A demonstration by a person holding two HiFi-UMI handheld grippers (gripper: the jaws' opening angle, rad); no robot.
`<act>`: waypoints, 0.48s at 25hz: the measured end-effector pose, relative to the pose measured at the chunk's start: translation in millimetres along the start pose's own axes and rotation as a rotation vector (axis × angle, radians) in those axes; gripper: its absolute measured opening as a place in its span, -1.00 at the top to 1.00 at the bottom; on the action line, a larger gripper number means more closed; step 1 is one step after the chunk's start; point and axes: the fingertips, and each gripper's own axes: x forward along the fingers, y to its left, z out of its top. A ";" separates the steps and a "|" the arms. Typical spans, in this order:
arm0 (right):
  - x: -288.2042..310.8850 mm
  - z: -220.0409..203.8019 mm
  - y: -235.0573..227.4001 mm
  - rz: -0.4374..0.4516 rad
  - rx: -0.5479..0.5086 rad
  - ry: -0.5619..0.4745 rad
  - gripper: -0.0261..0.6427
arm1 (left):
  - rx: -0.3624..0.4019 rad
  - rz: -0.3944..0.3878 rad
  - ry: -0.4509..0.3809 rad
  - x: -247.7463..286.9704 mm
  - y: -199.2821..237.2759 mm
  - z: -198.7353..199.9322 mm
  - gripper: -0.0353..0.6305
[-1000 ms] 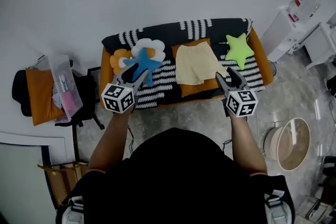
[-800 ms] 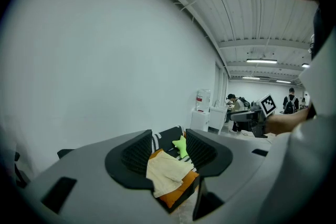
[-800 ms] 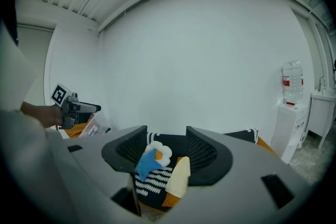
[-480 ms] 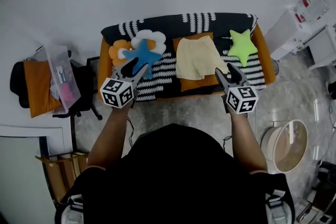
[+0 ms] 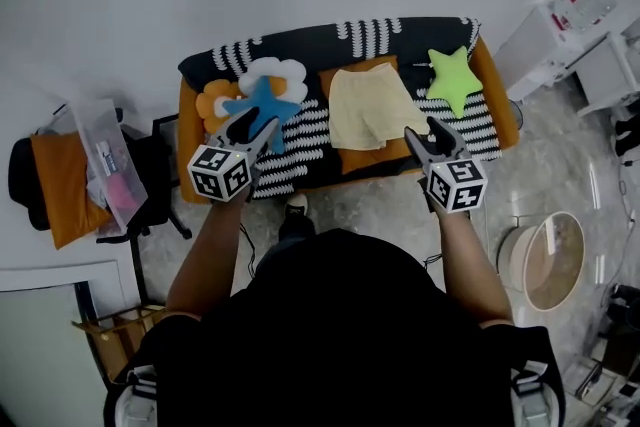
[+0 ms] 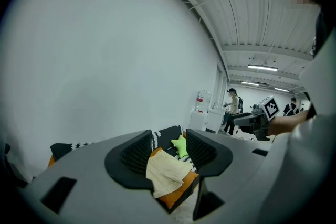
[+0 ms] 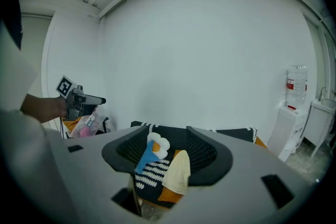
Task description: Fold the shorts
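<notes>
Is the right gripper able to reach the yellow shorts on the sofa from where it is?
Probably yes. The right gripper hangs open and empty just in front of the shorts, which lie spread out and uncovered. The green star cushion sits off to the side, not between them.

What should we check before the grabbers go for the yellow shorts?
1. Shorts spread flat on the couch: ok.
2. Nothing lying on top of the shorts: ok.
3. Left gripper jaws apart and empty: ok.
4. Right gripper jaws apart and empty: ok.
5. Grippers at the shorts: not ok, both stop short of them.
6. Whether the fabric is slippery: cannot tell.
</notes>
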 end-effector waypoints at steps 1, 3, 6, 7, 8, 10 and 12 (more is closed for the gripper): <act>2.3 1.4 1.3 -0.013 -0.003 0.002 0.22 | 0.004 -0.014 0.001 4.3 5.6 1.8 0.23; 15.4 8.7 3.8 -0.041 -0.007 0.010 0.21 | 0.004 -0.036 0.003 16.0 26.4 9.6 0.23; 37.6 19.0 9.6 -0.074 0.002 0.023 0.20 | 0.008 -0.063 0.010 32.7 59.7 23.6 0.23; 44.7 21.7 11.6 -0.082 0.005 0.024 0.19 | 0.013 -0.073 0.012 38.3 68.9 27.9 0.23; 52.4 24.3 13.6 -0.091 0.005 0.024 0.19 | 0.018 -0.083 0.012 44.1 78.0 31.6 0.23; 69.4 29.2 19.4 -0.106 0.003 0.023 0.19 | 0.021 -0.100 0.014 53.5 97.3 36.3 0.23; 88.0 34.0 27.3 -0.112 0.019 0.017 0.18 | 0.020 -0.110 0.018 60.3 119.0 39.2 0.23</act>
